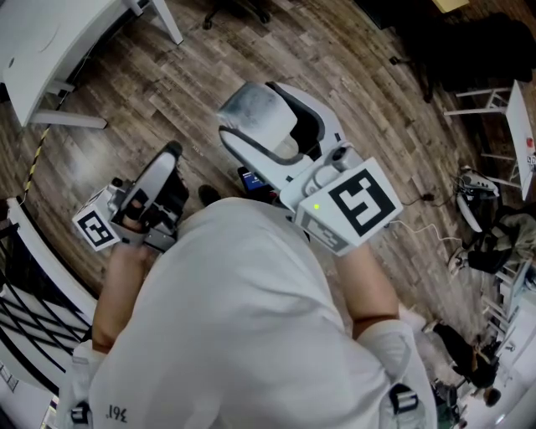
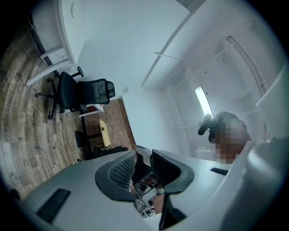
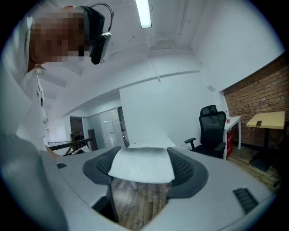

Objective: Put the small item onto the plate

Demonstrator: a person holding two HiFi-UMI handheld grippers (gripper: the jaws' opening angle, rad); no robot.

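Clamped in the right gripper (image 3: 143,162): the small item (image 1: 254,113), pale white, flat, w/ a slightly rough surface. Spans the whole gap, touching both black pads (image 3: 97,167), so jaws stand fairly wide apart and closed on it. Carried in the air above the wood floor (image 1: 167,92), in front of the person's white shirt (image 1: 243,318), near the middle of the head view. Just behind it, on the same tool, the marker cube (image 1: 362,201) w/ a green light beside it. To the left and lower, well apart from the item: the left gripper (image 2: 143,158), jaws nearly together, only a narrow slit betw. them, nothing in it; own marker cube (image 1: 95,226) at the outer side. Further out: a white table (image 1: 50,42) at top left, a black office chair (image 3: 212,131) near a brick wall (image 3: 257,99), a long ceiling lamp (image 3: 144,13) overhead.
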